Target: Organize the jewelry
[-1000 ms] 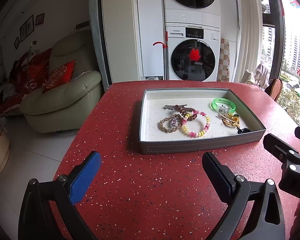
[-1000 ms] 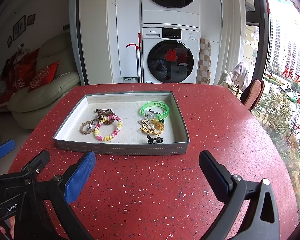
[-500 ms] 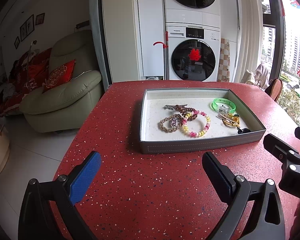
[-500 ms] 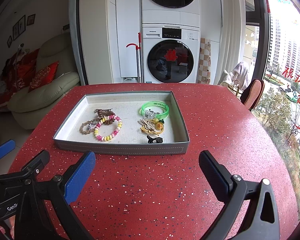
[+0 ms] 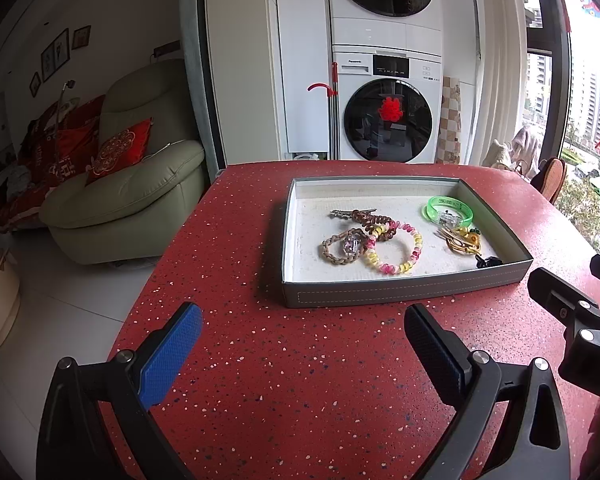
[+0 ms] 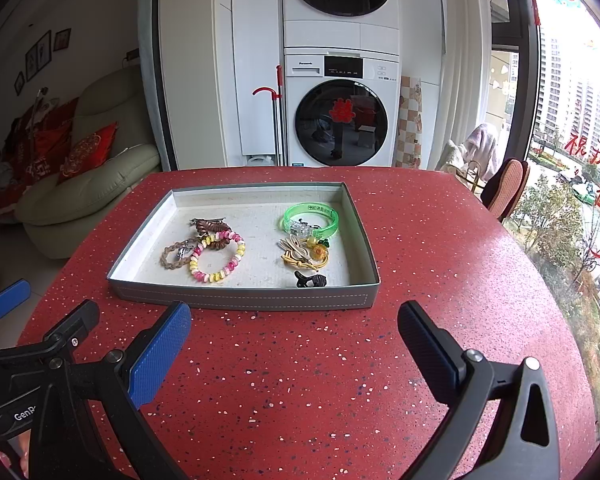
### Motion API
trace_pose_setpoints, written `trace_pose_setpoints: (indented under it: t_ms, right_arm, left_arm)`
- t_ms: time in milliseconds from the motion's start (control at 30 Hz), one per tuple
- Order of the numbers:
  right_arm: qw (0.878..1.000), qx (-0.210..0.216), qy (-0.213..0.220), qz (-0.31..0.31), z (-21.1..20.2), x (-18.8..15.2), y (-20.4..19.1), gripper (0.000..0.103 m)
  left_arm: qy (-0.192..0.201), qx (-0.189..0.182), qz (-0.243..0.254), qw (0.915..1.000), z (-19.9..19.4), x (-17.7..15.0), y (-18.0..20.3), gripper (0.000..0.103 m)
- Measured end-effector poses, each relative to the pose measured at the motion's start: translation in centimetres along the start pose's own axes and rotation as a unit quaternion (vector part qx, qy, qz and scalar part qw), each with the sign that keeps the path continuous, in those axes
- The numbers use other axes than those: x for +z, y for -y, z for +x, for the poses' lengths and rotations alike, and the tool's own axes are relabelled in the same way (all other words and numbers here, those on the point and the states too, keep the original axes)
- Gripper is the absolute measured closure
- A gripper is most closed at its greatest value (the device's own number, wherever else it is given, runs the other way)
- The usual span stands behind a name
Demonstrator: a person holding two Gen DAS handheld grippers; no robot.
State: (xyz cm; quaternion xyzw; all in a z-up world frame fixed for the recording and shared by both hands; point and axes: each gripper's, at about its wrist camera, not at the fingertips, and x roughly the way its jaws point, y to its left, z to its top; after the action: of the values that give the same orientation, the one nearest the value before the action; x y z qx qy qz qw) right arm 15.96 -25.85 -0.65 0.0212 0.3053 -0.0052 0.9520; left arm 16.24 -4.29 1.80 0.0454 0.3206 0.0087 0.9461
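Observation:
A grey tray [image 5: 400,290] [image 6: 244,298] stands on the red speckled table. In it lie a pink and yellow bead bracelet [image 5: 394,248] [image 6: 218,256], a braided brown bracelet [image 5: 340,246] [image 6: 176,254], a brown coil hair tie [image 5: 374,220] [image 6: 212,228], a green bangle [image 5: 450,210] [image 6: 310,220], a yellow knotted piece [image 5: 462,240] [image 6: 306,254] and a small black clip [image 5: 488,261] [image 6: 310,280]. My left gripper [image 5: 302,354] and right gripper [image 6: 294,352] are open and empty, side by side in front of the tray.
A green armchair [image 5: 132,196] with a red cushion stands left of the table. A stacked washer and dryer [image 6: 340,112] stand behind. A wicker chair [image 6: 506,188] sits at the far right by the window. The red table [image 6: 300,380] extends around the tray.

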Motion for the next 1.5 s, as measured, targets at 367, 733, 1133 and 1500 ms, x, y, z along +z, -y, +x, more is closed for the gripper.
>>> trace_pose_setpoints:
  t_ms: [367, 733, 1133, 1500]
  right_arm:
    - [1.000, 0.000, 0.000, 0.000, 0.00, 0.01, 0.03, 0.000]
    - [1.000, 0.000, 0.000, 0.000, -0.03, 0.00, 0.05, 0.000]
    - [1.000, 0.001, 0.000, 0.000, -0.01, 0.02, -0.08, 0.000]
    - [1.000, 0.001, 0.000, 0.001, -0.03, 0.02, -0.06, 0.000]
  left_arm:
    - [0.000, 0.001, -0.001, 1.0000, -0.03, -0.04, 0.02, 0.000]
    - [-0.004, 0.004, -0.002, 1.0000, 0.00, -0.22, 0.16, 0.000]
    - [-0.005, 0.004, -0.003, 1.0000, -0.01, -0.30, 0.30, 0.000]
    - [-0.010, 0.003, -0.012, 0.9999, 0.12, -0.38, 0.21, 0.000]
